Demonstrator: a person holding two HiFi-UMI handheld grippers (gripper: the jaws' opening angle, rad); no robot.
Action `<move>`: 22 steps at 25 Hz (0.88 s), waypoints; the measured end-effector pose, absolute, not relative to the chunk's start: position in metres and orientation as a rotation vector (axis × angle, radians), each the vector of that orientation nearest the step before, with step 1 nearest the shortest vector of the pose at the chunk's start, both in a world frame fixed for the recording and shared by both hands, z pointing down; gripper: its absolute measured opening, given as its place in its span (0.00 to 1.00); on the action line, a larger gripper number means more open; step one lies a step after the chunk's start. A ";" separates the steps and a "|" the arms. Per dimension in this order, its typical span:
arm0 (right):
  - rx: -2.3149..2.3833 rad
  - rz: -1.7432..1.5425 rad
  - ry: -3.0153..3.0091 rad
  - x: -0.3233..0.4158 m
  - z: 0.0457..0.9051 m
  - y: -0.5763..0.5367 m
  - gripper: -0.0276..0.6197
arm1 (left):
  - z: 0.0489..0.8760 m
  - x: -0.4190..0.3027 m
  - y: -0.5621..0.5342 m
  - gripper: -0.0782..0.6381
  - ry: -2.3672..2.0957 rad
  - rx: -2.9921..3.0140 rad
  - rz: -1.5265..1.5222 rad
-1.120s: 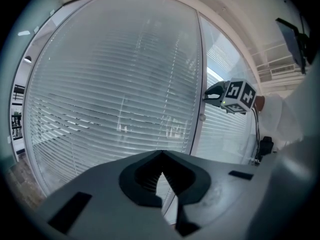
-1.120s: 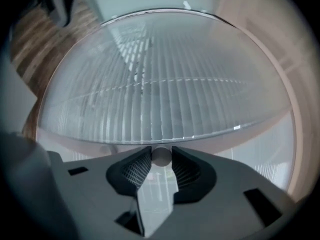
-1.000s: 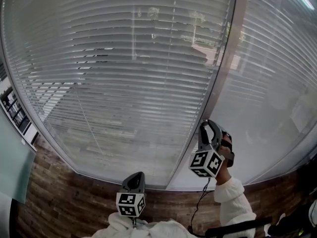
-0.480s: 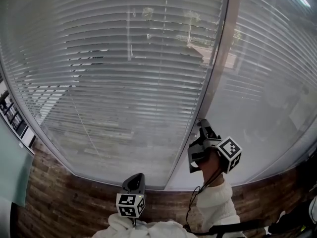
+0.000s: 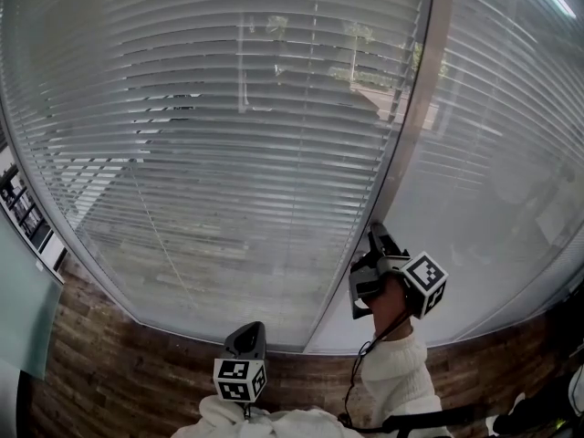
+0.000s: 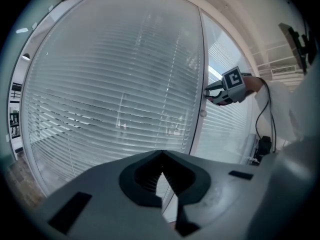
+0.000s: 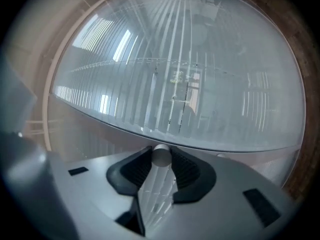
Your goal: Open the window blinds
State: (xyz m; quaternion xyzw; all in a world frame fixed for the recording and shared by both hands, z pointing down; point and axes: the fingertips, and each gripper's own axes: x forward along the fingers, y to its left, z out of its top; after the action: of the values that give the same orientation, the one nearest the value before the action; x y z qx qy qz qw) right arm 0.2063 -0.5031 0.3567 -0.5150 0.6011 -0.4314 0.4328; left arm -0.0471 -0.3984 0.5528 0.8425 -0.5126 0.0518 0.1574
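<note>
Horizontal white blinds [image 5: 228, 153] hang behind glass, their slats partly tilted so that the outside shows through. A grey mullion [image 5: 406, 144] divides them from a second blind [image 5: 497, 162]. My right gripper [image 5: 375, 234] is up at the mullion. In the right gripper view, a small round white knob [image 7: 161, 155] sits pinched between the pads of the right gripper [image 7: 161, 159]. Its jaws have just been closing on that knob. My left gripper [image 5: 245, 335] hangs low at the front, away from the window. The left gripper [image 6: 161, 156] has its tips together and nothing between them.
A second small knob [image 6: 203, 113] sits lower on the mullion. Wood-patterned panelling [image 5: 109, 372] runs below the window. A glass partition [image 5: 23, 290] and shelving stand at the left. A black cable [image 5: 362, 377] trails from the right gripper past a white sleeve [image 5: 399, 372].
The right gripper has rolled at the mullion, and its marker cube has swung from below-left to the right side. The left gripper has stayed where it was.
</note>
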 end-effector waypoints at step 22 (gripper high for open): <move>-2.215 -0.309 2.208 0.194 0.347 -0.502 0.24 | 0.562 -0.049 -0.394 0.11 -1.431 2.417 0.153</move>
State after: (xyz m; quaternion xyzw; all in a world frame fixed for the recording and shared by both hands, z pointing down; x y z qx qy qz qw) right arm 0.1945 -0.5020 0.3467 -0.7048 0.7026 -0.0982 -0.0004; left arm -0.0491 -0.3938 0.5619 0.8477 -0.5018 0.0536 0.1636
